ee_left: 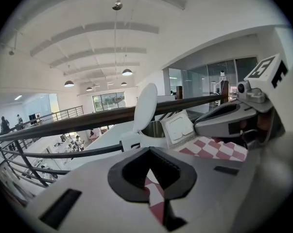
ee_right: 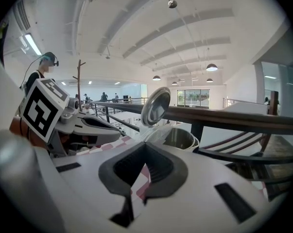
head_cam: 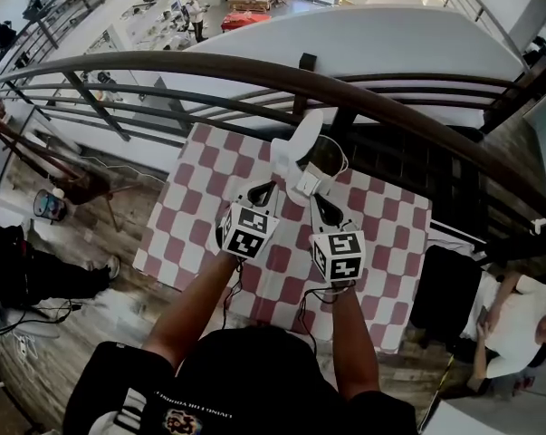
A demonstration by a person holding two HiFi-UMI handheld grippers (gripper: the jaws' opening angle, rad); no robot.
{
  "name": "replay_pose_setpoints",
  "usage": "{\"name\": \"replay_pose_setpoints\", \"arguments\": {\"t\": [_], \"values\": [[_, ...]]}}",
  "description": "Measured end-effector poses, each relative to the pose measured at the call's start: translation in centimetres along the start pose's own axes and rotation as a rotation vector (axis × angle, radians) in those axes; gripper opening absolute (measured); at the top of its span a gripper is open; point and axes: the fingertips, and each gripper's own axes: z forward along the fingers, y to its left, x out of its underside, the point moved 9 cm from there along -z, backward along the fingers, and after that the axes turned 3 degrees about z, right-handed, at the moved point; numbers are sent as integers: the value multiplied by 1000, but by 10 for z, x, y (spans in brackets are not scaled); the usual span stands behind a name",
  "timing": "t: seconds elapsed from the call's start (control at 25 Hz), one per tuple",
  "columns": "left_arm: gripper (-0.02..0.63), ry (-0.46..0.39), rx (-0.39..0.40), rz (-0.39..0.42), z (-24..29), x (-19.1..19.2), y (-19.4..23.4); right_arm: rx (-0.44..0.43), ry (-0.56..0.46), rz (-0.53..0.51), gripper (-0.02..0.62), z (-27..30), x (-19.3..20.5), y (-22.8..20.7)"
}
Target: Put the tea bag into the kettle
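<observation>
Closest to the lens, the left gripper (head_cam: pixel 266 189) is held over the middle of the checked tabletop (head_cam: pixel 386 243), its jaws closed together with nothing between them. Just to its right, the tea bag (head_cam: pixel 306 184) is pinched in the clenched jaws of the right gripper (head_cam: pixel 320 204), just beside the kettle (head_cam: pixel 329 158) at the far edge, whose lid (head_cam: pixel 301 136) is raised.

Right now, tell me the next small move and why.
Probably ease the right gripper forward until the tea bag hangs over the mouth of the kettle. Its jaws are shut on the bag, the lid stands open, and the bag looks just short of the opening.
</observation>
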Motion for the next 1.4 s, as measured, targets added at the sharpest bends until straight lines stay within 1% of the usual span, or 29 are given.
{"name": "replay_pose_setpoints", "arguments": {"t": [0.36,0.84,1.24,1.4], "values": [[-2,-44,-13,-5,5,-19,9,23,-25,-1,14,13,-16,-19],[-2,-62,-47,-17,21,-33,34,42,-17,7,14,36,-23,-44],[-2,-49,-43,-23,39,-34,36,28,4,18,15,53,-16,-56],[-2,-50,-41,-25,42,-35,35,7,-17,17,17,55,-18,-57]]}}
